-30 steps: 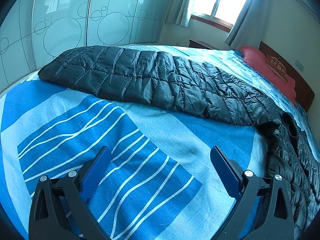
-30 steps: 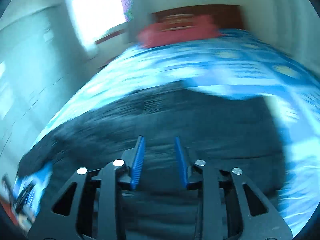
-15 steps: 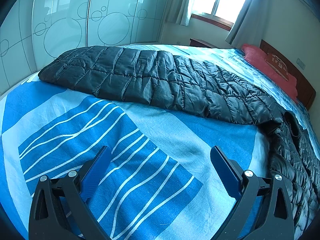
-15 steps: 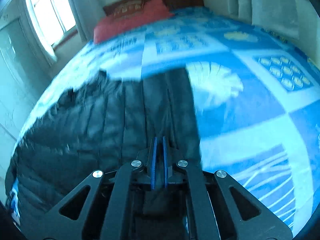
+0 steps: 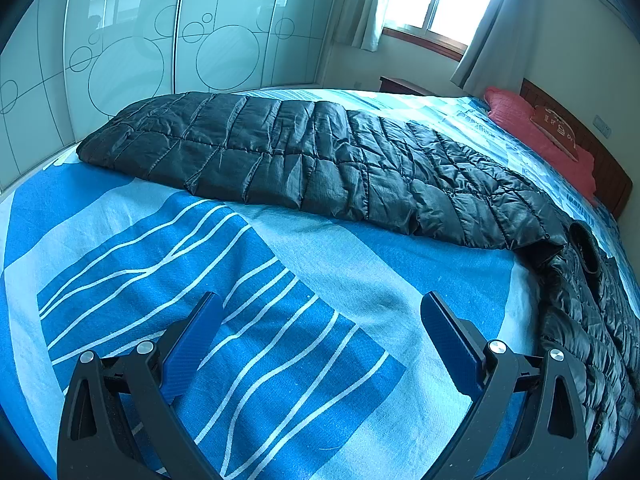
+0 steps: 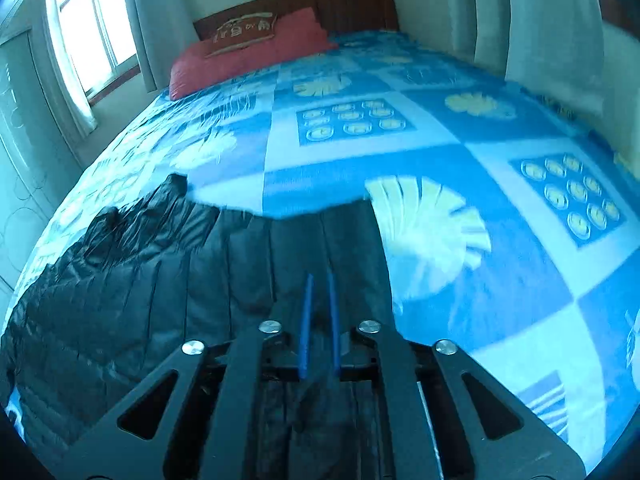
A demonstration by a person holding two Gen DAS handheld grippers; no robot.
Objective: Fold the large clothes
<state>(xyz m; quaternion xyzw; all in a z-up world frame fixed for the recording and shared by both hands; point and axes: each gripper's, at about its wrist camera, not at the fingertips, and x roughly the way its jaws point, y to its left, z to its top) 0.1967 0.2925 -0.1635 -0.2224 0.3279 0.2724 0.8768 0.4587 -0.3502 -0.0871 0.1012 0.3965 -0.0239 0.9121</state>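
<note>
Item: black padded coat (image 5: 320, 160), spread across the bed (image 5: 280, 320). My right gripper (image 6: 320, 320): jaws just eased, nearly together on its hem. Left gripper (image 5: 320, 344): wide apart, empty, short of the coat. Handling: carry the hem low, keep tension even.

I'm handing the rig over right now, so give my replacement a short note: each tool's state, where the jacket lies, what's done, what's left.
Left tool: open, empty, hanging over bare blue bedspread, short of the jacket.
Right tool: nearly shut on a fold of the black puffer jacket; its jaws have just eased slightly wider, fabric between them.
Jacket: stretched long across the bed, one end bunched toward the red pillow.
Done: an edge gripped, apparently a first lengthwise fold.
Left: bring the ends together, flatten, release.
</note>
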